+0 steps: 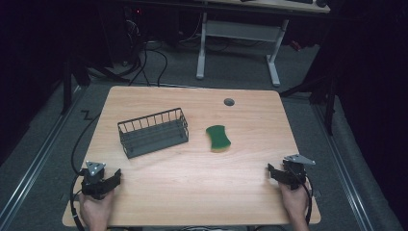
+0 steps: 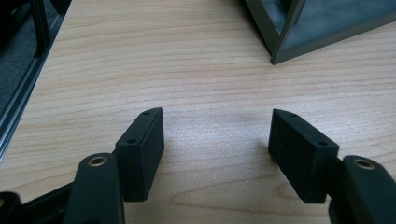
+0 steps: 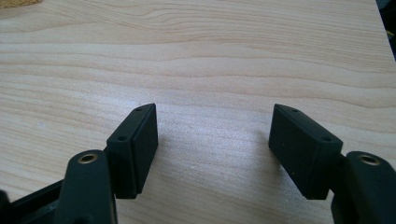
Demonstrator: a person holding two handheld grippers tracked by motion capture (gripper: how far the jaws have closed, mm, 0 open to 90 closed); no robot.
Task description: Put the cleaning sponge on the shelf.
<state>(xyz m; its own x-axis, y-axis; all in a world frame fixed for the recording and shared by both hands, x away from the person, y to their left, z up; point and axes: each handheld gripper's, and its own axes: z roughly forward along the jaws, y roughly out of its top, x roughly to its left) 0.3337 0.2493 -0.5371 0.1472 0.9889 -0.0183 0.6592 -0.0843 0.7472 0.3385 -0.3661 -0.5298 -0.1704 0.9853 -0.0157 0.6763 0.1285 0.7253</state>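
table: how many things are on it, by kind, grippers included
wire basket: 1
green sponge: 1
grippers: 2, left gripper and right gripper, both open, holding nothing
total: 4

Counter: light wood, wavy grain pattern. Wire basket, ahead of the left gripper's jaws: dark grey. Sponge, ahead of the right gripper's jaws: green top, yellow underside. Both grippers: matte black, each with a grey three-cornered plate. Brass-coloured inserts sit behind the jaws.
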